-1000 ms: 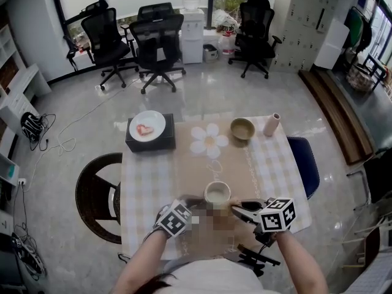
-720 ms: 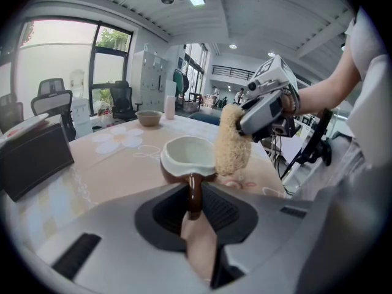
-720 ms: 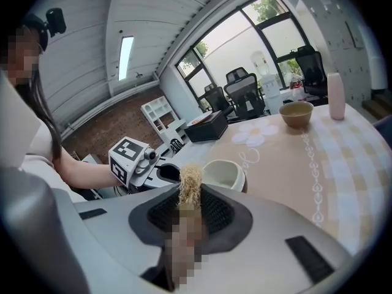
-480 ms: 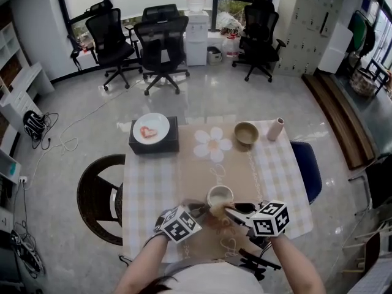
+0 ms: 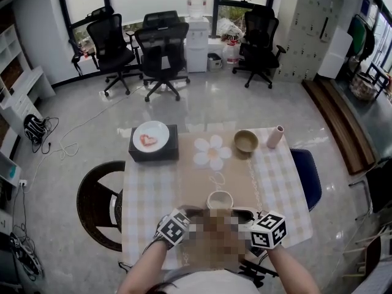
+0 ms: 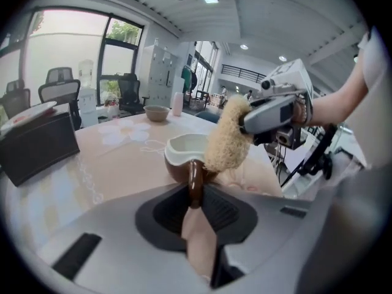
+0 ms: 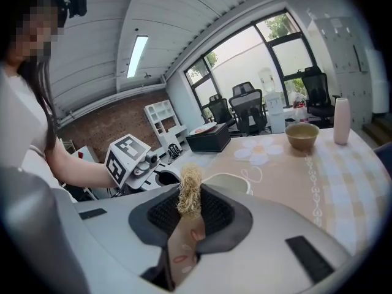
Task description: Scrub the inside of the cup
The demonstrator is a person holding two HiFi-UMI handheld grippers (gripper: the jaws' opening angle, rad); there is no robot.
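A cup [image 5: 219, 199], brown outside and white inside, stands upright on the table near its front edge. My left gripper [image 6: 195, 196] is shut on the cup's brown handle [image 6: 195, 182]. My right gripper [image 7: 188, 212] is shut on a straw-coloured loofah sponge [image 7: 190, 190]. In the left gripper view the sponge [image 6: 227, 134] hangs at the right side of the cup's rim [image 6: 184, 144]; whether it reaches inside I cannot tell. In the head view a mosaic patch hides both grippers' jaws, and only their marker cubes [image 5: 173, 226] [image 5: 267, 229] show.
At the table's far side sit a black box with a white plate [image 5: 151, 139], a flower-shaped mat [image 5: 211, 150], a tan bowl [image 5: 246, 141] and a pink cylinder [image 5: 273, 136]. A round dark chair [image 5: 97, 202] stands left of the checked table [image 5: 147, 188], a blue chair [image 5: 307, 175] right.
The right gripper has brought the sponge from the cup's right side up to its rim. Both grippers and the cup have drawn slightly nearer to the person.
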